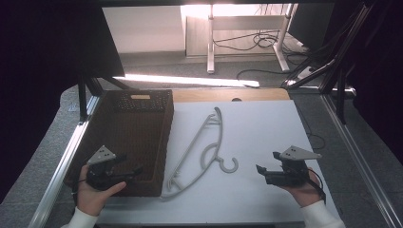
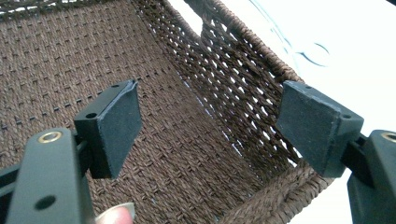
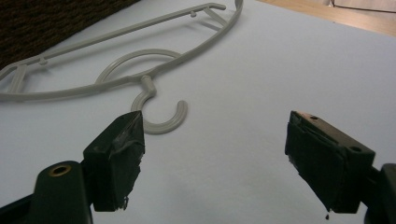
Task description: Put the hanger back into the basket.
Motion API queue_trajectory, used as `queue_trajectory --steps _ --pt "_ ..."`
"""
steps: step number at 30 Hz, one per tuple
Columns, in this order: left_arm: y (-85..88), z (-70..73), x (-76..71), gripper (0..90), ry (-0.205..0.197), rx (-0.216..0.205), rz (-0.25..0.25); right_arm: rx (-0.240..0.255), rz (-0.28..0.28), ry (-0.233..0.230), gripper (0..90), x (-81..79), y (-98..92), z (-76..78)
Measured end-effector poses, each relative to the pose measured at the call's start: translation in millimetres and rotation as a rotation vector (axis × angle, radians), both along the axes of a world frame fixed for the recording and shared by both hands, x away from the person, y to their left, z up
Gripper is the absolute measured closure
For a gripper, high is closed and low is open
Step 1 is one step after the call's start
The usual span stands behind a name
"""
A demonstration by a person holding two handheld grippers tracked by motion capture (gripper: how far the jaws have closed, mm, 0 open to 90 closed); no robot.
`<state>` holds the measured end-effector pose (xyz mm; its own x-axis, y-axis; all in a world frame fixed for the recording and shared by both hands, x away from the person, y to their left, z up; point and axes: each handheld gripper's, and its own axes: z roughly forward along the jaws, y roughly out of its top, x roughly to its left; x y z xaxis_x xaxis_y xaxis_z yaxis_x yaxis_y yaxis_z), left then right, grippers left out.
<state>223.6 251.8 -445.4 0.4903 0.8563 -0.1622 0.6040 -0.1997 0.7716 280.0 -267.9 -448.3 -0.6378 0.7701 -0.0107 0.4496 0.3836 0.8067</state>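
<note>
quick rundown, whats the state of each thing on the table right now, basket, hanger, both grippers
basket: upright on the table's left side, nothing seen inside
hanger: lying flat on the white tabletop beside the basket, not held
left gripper: open, holding nothing, over the basket's near end
right gripper: open, holding nothing, jaws pointing toward the hanger's hook

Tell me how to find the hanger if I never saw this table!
Look at the white table and find the big brown woven basket on its left side. Right beside the basket lies the hanger, flat on the white top. It is pale grey, thin and curvy, with a little hook pointing toward the right gripper.
</note>
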Motion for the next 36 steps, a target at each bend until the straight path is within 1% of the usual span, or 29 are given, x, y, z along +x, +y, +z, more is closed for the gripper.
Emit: queue_trajectory --steps 7,9,10,13,16,17,18,21,24,30,36 --pt "-0.9 1.4 0.4 21.5 -0.006 0.000 -0.004 -0.015 -0.007 0.006 20.8 -1.5 -0.2 -2.5" --pt "-1.3 2.2 0.3 21.7 -0.007 0.000 -0.008 -0.016 -0.015 -0.023 22.7 -3.0 -0.5 -1.1" --pt "-1.8 2.6 -0.1 21.7 -0.007 -0.001 -0.006 -0.012 -0.019 -0.029 23.1 -4.0 -0.3 0.5" --pt "-2.3 3.9 -0.8 21.9 -0.010 -0.002 -0.008 -0.001 -0.020 -0.034 23.4 -5.1 -0.1 3.8" --pt "-2.5 5.2 -1.3 21.9 -0.015 -0.003 -0.012 -0.003 -0.015 -0.022 23.5 -5.0 0.1 3.0" --pt "-2.7 5.8 -1.7 22.0 -0.017 -0.004 -0.012 -0.004 -0.013 -0.010 23.5 -4.7 0.5 2.0" --pt "-3.1 6.6 -2.0 22.0 -0.018 -0.006 -0.012 -0.004 -0.013 -0.010 23.5 -4.7 0.5 2.0" --pt "-4.4 9.7 -3.2 22.5 -0.024 -0.009 -0.017 -0.006 -0.006 0.011 23.5 -3.8 1.6 0.1" --pt "-6.5 12.8 -4.6 22.6 -0.031 -0.013 -0.025 -0.007 -0.006 0.018 23.4 -3.8 2.3 0.1" --pt "-14.9 18.1 -5.6 22.8 -0.034 -0.025 -0.049 -0.004 -0.009 0.024 23.2 -4.6 1.9 0.9" --pt "-28.2 23.8 -2.0 23.2 -0.035 -0.042 -0.085 0.001 0.001 0.020 23.1 -5.3 1.2 2.0"
